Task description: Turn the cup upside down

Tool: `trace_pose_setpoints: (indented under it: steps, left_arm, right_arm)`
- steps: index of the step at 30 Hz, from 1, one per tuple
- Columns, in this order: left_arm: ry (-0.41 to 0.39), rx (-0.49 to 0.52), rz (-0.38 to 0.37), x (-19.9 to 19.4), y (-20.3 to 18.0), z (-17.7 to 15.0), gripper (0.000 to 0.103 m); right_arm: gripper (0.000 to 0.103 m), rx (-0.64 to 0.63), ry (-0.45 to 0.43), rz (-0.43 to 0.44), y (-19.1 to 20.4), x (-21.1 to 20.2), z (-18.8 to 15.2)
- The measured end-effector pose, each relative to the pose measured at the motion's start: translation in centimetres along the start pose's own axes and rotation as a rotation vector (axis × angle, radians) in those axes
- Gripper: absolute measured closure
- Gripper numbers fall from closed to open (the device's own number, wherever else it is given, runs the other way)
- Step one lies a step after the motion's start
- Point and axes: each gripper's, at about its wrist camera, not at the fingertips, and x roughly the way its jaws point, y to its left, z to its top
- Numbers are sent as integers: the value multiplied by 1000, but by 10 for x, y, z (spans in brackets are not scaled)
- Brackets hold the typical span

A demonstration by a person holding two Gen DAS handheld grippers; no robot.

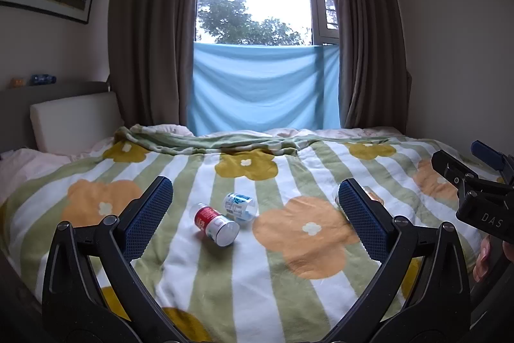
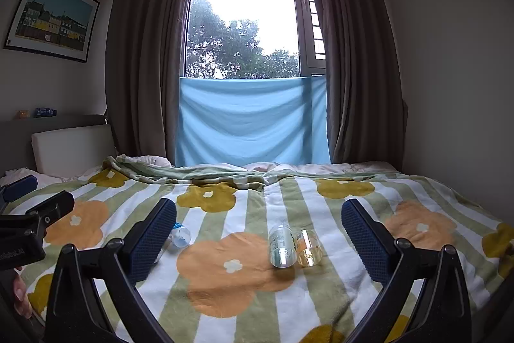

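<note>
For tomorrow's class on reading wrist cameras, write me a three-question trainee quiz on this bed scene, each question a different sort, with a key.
1. True or false: the left gripper grips the red-labelled cup.
2. How many clear cups lie between the right gripper's fingers in its own view? A) one B) two C) four
3. Fill in: every cup lies on its ____ on the flowered blanket.

Key: 1 false, both grippers are open and hold nothing. 2 B, the green-labelled cup and the orange-labelled cup. 3 side.
</note>
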Motion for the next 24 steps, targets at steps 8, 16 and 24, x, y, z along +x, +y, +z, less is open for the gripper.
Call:
trace_pose_setpoints:
  steps: [8, 16, 24]
  left_arm:
    - [-1, 2, 0, -1, 3, 1, 0]
    - [2, 10, -8, -1, 1, 1, 0]
    - [13, 7, -11, 1, 1, -1, 0]
  right_arm:
    - [0, -5, -3, 0, 3, 0, -1]
    - [0, -10, -3, -12, 2, 1, -2]
    - [0, -13, -3, -11, 1, 1, -3]
